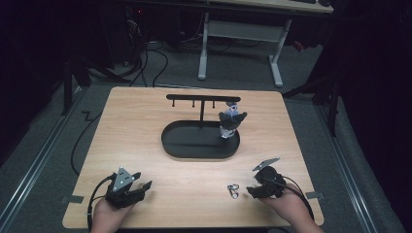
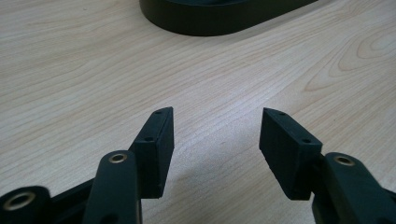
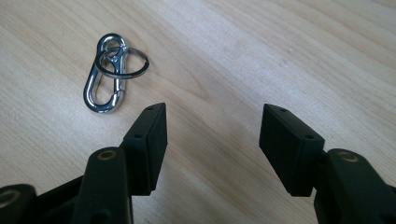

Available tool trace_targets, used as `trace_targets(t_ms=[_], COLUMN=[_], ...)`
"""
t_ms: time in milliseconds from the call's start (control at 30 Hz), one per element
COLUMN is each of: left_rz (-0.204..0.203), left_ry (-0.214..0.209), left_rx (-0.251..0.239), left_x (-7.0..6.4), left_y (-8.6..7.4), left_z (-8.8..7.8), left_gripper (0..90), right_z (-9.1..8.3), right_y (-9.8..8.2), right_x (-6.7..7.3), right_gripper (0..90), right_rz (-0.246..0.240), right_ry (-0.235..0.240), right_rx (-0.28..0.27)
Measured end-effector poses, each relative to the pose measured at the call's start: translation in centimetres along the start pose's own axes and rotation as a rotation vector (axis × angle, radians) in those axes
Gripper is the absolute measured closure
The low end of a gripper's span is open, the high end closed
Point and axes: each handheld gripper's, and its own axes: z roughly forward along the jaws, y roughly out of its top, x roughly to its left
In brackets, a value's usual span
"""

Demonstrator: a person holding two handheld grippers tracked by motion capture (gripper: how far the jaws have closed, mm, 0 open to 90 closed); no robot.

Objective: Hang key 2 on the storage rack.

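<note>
Right gripper (image 3: pixel 212 140): jaws apart, empty, low over table (image 1: pixel 145 145); clip (image 3: pixel 105 74) with ring just beside left jaw; left gripper (image 2: pixel 215 144): open, empty.

Black tongs (image 1: pixel 141 187), screwed pads (image 2: pixel 289 144), grey plates (image 1: pixel 122 177).

**Desk layout, front to back**

A light wooden desk (image 1: pixel 145 121) carries a black oval tray (image 1: pixel 200 141) at its middle. A black T-shaped hanger stand (image 1: pixel 201 104) rises from the tray's back part, and a grey plush toy (image 1: pixel 231 121) hangs at the stand's right end, over the tray's right side. A silver metal carabiner with a key ring (image 1: pixel 233 190) lies near the front edge, right of centre, just left of the right tool (image 1: pixel 256 187). The left tool (image 1: pixel 138 187) sits at the front left corner, well apart from it.
</note>
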Motion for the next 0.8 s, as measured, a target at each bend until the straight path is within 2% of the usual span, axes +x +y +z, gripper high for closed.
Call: trace_targets(t_ms=[67,133,233,400,567,633,700,800], left_rz=[0.005,0.009,0.019,0.018,0.014,0.012,-0.001,0.003], left_ry=[-0.002,-0.001,-0.001,-0.005,-0.005,-0.003,-0.002,-0.002], left_rx=[-0.005,-0.006,-0.003,-0.006,-0.002,-0.003,-0.01,-0.007], left_x=[0.0,-0.1,-0.3,-0.3,-0.2,-0.2,-0.1,-0.2], left_y=[0.1,0.1,0.2,0.3,0.1,0.1,0.1,0.1], left_z=[0.0,0.0,0.2,0.2,0.3,0.2,0.1,0.1], left_gripper=[45.7,45.6,45.4,45.2,45.2,45.3,45.2,45.3], right_z=[0.1,0.2,0.3,0.2,0.1,0.0,0.0,0.0], right_y=[0.4,0.7,0.9,1.2,1.6,2.0,2.6,2.9], right_x=[0.0,0.0,0.1,0.2,0.4,0.5,0.9,1.1], right_gripper=[41.5,40.7,39.2,37.6,38.7,38.9,38.9,38.9], right_rz=[-0.008,-0.016,-0.048,-0.103,-0.129,-0.154,-0.176,-0.204], right_ry=[0.005,0.016,0.004,0.001,-0.004,-0.003,-0.001,0.008], right_rx=[0.043,0.067,0.093,0.123,0.131,0.136,0.155,0.156])
